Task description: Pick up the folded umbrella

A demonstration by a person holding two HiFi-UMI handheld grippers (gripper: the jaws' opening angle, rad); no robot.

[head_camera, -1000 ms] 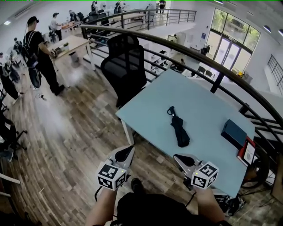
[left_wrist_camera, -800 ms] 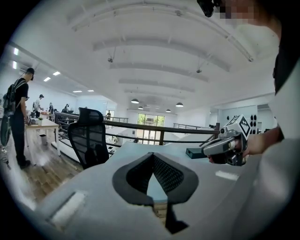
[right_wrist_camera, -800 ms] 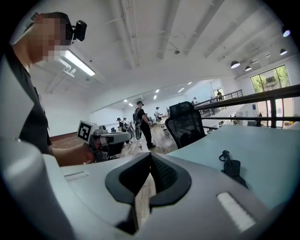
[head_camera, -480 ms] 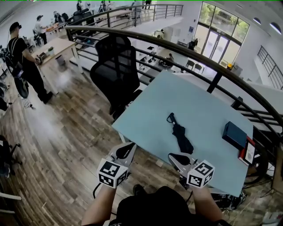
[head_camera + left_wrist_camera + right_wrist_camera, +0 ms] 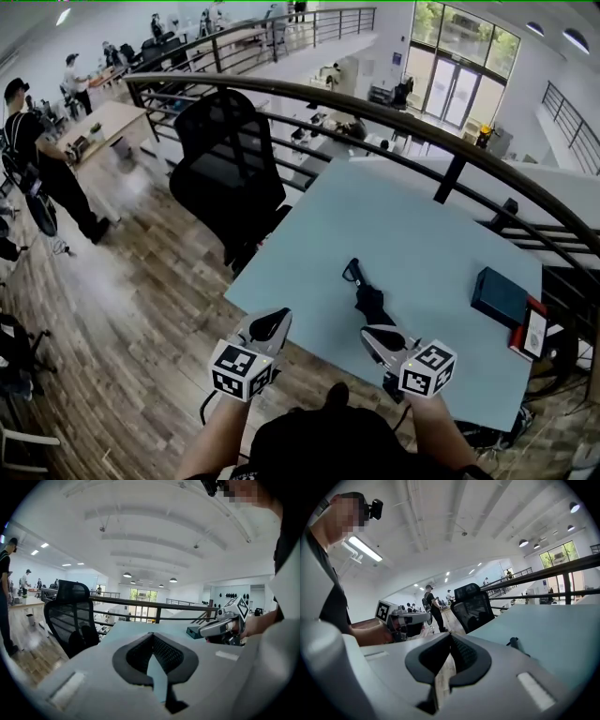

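Note:
The folded black umbrella (image 5: 367, 298) lies on the pale blue table (image 5: 422, 234), handle loop toward the far side. Its handle end (image 5: 514, 643) shows just right of my right jaws in the right gripper view. My right gripper (image 5: 377, 337) is shut and empty, its tip over the table's near edge, covering the umbrella's near end in the head view. My left gripper (image 5: 274, 324) is shut and empty too, at the table's near-left edge, a hand's width left of the umbrella. In their own views, the left gripper (image 5: 151, 633) and the right gripper (image 5: 450, 633) each show jaws meeting at the tips.
A dark blue box (image 5: 500, 296) and a red-edged booklet (image 5: 527, 330) lie at the table's right side. A black mesh office chair (image 5: 225, 173) stands at the table's left. A dark railing (image 5: 394, 117) curves behind the table. People stand far off at the left (image 5: 37, 155).
Both grippers have come forward to the table's near edge. The right gripper's tip now overlaps the umbrella's near end; the table and chair appear closer.

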